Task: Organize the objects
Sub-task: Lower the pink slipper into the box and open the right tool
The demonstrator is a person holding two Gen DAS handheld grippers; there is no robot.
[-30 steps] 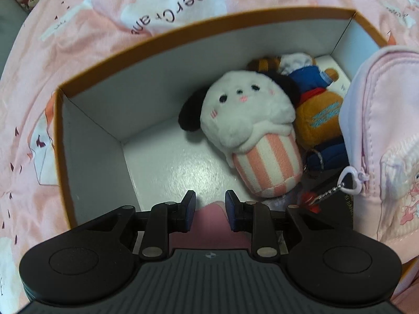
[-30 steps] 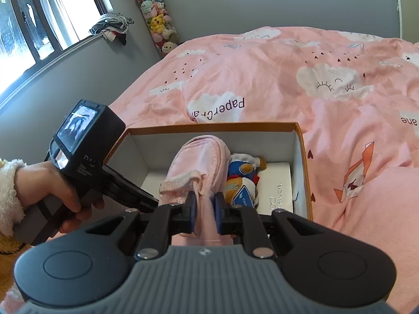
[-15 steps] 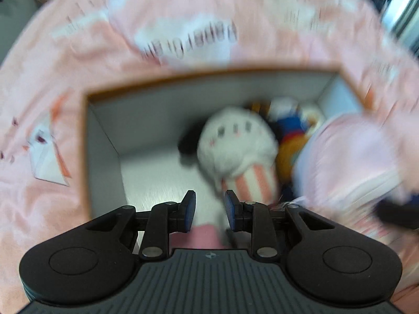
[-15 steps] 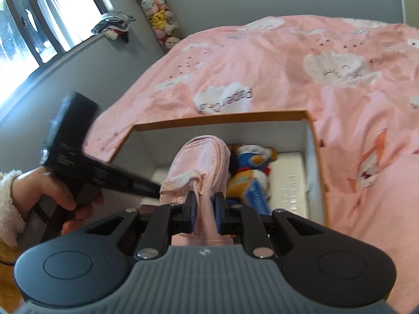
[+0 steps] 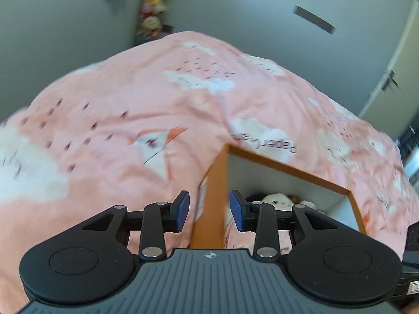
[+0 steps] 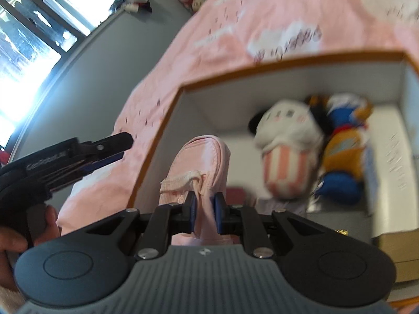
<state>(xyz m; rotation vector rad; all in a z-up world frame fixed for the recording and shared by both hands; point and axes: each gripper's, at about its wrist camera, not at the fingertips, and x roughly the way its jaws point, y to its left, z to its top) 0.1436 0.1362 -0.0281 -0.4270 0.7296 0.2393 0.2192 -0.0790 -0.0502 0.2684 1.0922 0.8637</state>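
Now the right gripper (image 6: pixel 205 213) tilts down over the near-left part of the orange-rimmed box (image 6: pixel 288 61), its blue pads pinching a fold of the pink pouch (image 6: pixel 201 162). The pouch hangs from the pads inside the box, close to the left wall and apart from the toys.

Outside that left wall, the left gripper (image 6: pixel 115 149) lies over the pink bedspread (image 6: pixel 225 23), gripped by a hand (image 6: pixel 31 227) at the lower left of the right wrist view. In its own view the left gripper (image 5: pixel 209 208) points down at the box's corner edge (image 5: pixel 214 183); its jaws have just been opening and now stand spread with nothing between the pads, only the orange rim seen beyond the gap.

Inside the box, a white plush with a pink-striped base (image 6: pixel 286 141) lies mid-floor. Just to its right, touching it, is an orange and blue plush (image 6: pixel 340 141). A white slab (image 6: pixel 390 157) lies along the right wall. Between the pouch and the white plush the pale floor (image 6: pixel 235 141) shows bare, and so does the far-left corner. A small dark red item lies on the floor near the right gripper, too blurred to tell what it is.

The bedspread spreads wide and uncluttered to the left of the box (image 5: pixel 288 172). Grey walls rise beyond the bed, and a bright window (image 6: pixel 31 41) sits at the upper left.
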